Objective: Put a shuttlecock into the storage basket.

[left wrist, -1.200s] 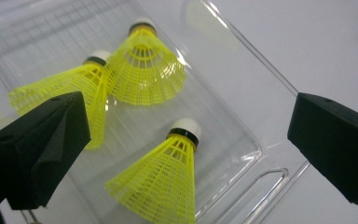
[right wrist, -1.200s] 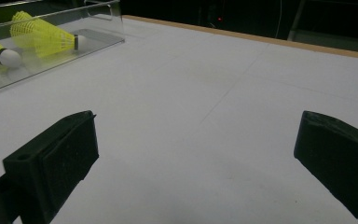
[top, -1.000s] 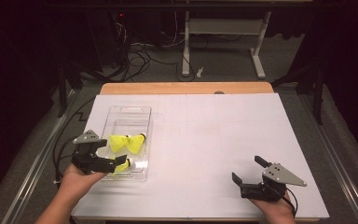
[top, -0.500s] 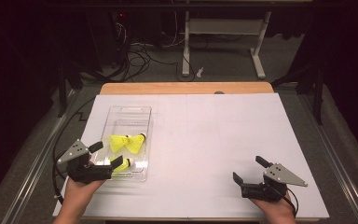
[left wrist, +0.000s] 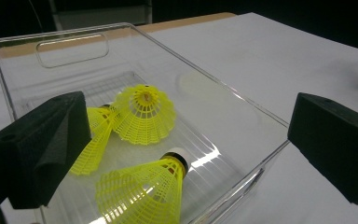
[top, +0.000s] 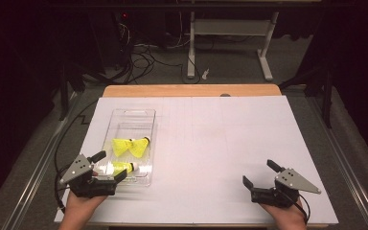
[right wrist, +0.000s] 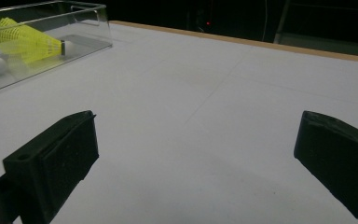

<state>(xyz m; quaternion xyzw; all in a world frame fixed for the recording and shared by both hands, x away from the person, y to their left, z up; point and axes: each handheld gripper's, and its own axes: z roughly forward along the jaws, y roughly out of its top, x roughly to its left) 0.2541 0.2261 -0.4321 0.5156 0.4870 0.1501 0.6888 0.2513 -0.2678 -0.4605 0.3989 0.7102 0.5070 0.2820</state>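
— Where the high view shows its lower left: left gripper (top: 109,166), held in a hand (top: 79,207), jaws spread wide, nothing between them.
— And the thing nearest?
— Clear plastic tray (top: 124,115), lying lengthwise in the left half of the frame on the white sheet (top: 220,143) over the bench (top: 191,90). Near end of the tray just ahead of those jaws, one jaw tip overlapping its near rim.
— Contents?
— Yellow shuttlecocks. Nearest shuttlecock (top: 120,167) lying on its side at the tray's near end, white cork toward the right of the frame. Farther pair (top: 130,146) around mid-tray, skirts touching.
— Same from the left gripper view?
— Yes. Black jaws at the left and right edges of the frame, far apart. Tray spanning the middle, handle cut-out at upper left. Nearest shuttlecock (left wrist: 144,191) at bottom centre, skirt toward the camera, cork pointing away. Farther pair (left wrist: 140,112) behind it, one with cork pointing away, the other partly hidden behind the left jaw.
— Right side?
— Right gripper (top: 263,175) in the lower right of the high view, well apart from the tray, jaws open and empty above bare white sheet, hand (top: 285,215) at the bottom edge.
— And its own view?
— Jaws wide apart at lower left and lower right, white sheet between. Tray (right wrist: 84,23) in the upper left corner, with a yellow shuttlecock (right wrist: 28,39) inside.
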